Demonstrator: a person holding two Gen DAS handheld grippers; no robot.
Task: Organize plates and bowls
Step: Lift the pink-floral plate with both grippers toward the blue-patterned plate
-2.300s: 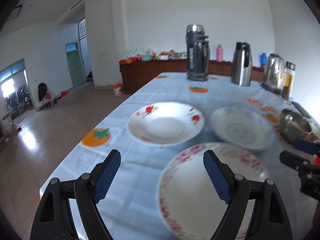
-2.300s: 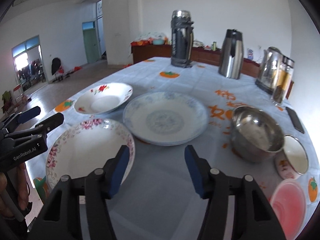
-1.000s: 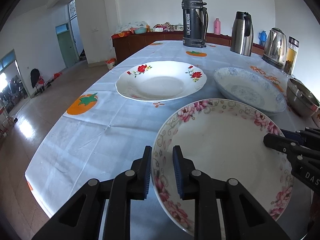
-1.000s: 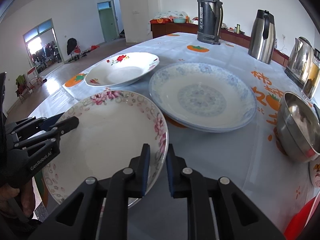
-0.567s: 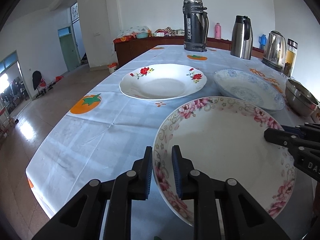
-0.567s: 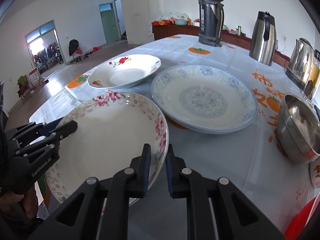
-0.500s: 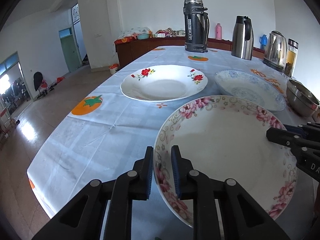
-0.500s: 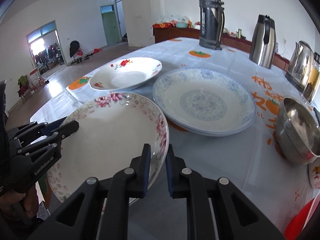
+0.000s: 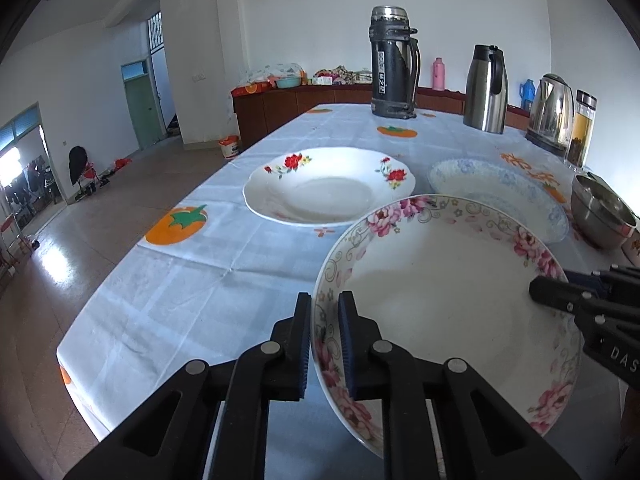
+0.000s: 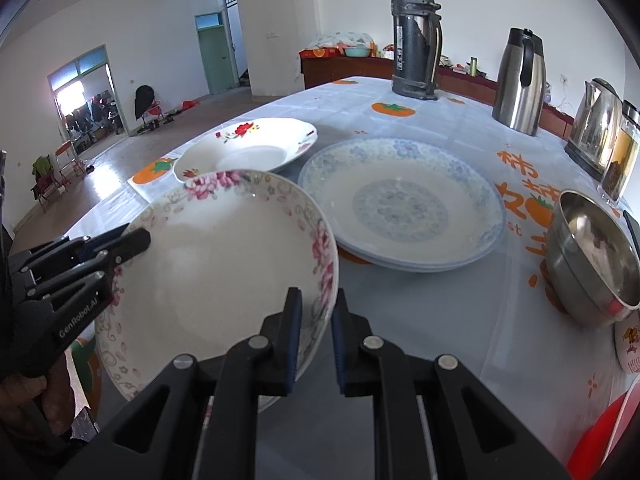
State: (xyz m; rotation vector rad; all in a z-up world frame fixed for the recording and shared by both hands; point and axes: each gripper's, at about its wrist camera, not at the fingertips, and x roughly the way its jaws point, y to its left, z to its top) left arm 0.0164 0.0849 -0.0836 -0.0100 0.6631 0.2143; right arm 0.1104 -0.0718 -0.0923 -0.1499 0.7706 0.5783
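Observation:
A pink-flowered plate (image 9: 440,288) (image 10: 224,264) hangs tilted a little above the table, held at two sides. My left gripper (image 9: 324,308) pinches its near left rim, the jaws still closing tight on the rim. My right gripper (image 10: 316,300) is shut on the opposite rim. Each gripper shows in the other's view: the right gripper (image 9: 540,286) and the left gripper (image 10: 136,240). A red-flowered plate (image 9: 328,192) (image 10: 248,148) and a blue-patterned plate (image 9: 500,188) (image 10: 400,204) lie on the cloth behind. A steel bowl (image 9: 600,216) (image 10: 592,256) stands to the right.
At the far end stand a tall dark thermos (image 9: 394,64), a steel jug (image 9: 486,88), a kettle (image 9: 554,112) and a glass jar (image 9: 582,128). A small bowl (image 10: 630,344) and a red dish (image 10: 600,440) sit near the right edge. The table's left edge drops to the floor.
Both grippers went from open above the pink-flowered plate to shut on its rim. The plate has since come up off the cloth and tilted; the left jaws narrowed further.

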